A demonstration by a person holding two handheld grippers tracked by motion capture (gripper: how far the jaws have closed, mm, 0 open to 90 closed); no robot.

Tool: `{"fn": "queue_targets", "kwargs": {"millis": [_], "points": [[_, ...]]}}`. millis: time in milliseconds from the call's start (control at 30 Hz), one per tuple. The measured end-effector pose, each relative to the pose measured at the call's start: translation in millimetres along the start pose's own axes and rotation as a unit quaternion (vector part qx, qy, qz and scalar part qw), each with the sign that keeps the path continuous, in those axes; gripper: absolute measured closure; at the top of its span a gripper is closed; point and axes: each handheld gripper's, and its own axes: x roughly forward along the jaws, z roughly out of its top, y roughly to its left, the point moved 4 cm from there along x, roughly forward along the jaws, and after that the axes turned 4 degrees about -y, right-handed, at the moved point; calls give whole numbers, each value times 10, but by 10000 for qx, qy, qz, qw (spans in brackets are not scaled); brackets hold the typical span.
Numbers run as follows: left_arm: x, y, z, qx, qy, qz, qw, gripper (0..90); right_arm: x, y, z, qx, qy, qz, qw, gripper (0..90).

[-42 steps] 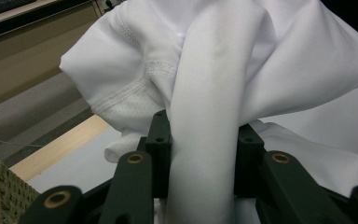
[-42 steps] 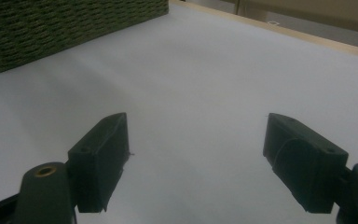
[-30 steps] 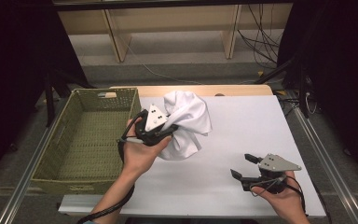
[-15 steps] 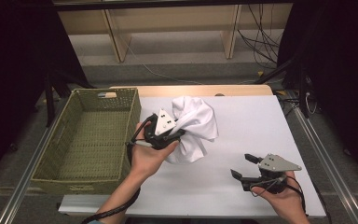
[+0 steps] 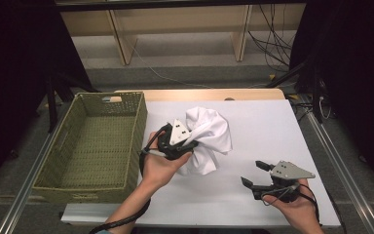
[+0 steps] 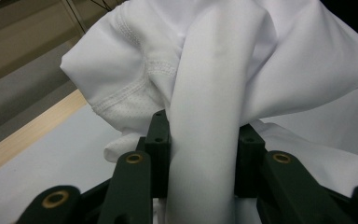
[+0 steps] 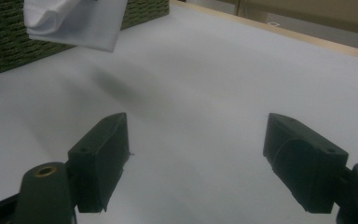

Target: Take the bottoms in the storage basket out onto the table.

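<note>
A bunched white garment [image 5: 207, 139] hangs above the white table top [image 5: 263, 131], held up by my left gripper [image 5: 192, 145], which is shut on a thick fold of it. In the left gripper view that fold [image 6: 205, 140] runs up between the two black jaws and the rest of the cloth spreads above. The garment's lower edge [image 7: 74, 23] hangs clear of the table in the right gripper view, casting a shadow. My right gripper [image 5: 254, 174] rests low over the table near the front right, jaws wide apart with nothing between them [image 7: 198, 158].
A green woven basket [image 5: 68, 183] stands on the left part of the table, with nothing visible inside. A wooden strip [image 5: 199, 94] edges the table's far side. Metal rails run along both sides. Cables and shelf legs lie on the floor behind.
My left gripper has carried the garment to the right and slightly toward the front, away from the basket. The right gripper has stayed in place, open.
</note>
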Motion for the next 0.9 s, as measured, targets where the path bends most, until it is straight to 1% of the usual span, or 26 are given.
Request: {"fn": "queue_targets", "kwargs": {"millis": [367,600,767,900], "points": [[81,-64,-61,81,131,-112,9998,658,4,1,-3,-1,4,1,10000,234],[129,-94,-99,117,208,-131,9996,658,4,0,-4,-1,10,11,10000,234],[155,-116,-118,103,233,-153,9996,658,5,0,-4,0,11,15,10000,234],[189,-140,-146,143,268,-184,9994,658,5,1,-4,1,10,17,10000,234]]}}
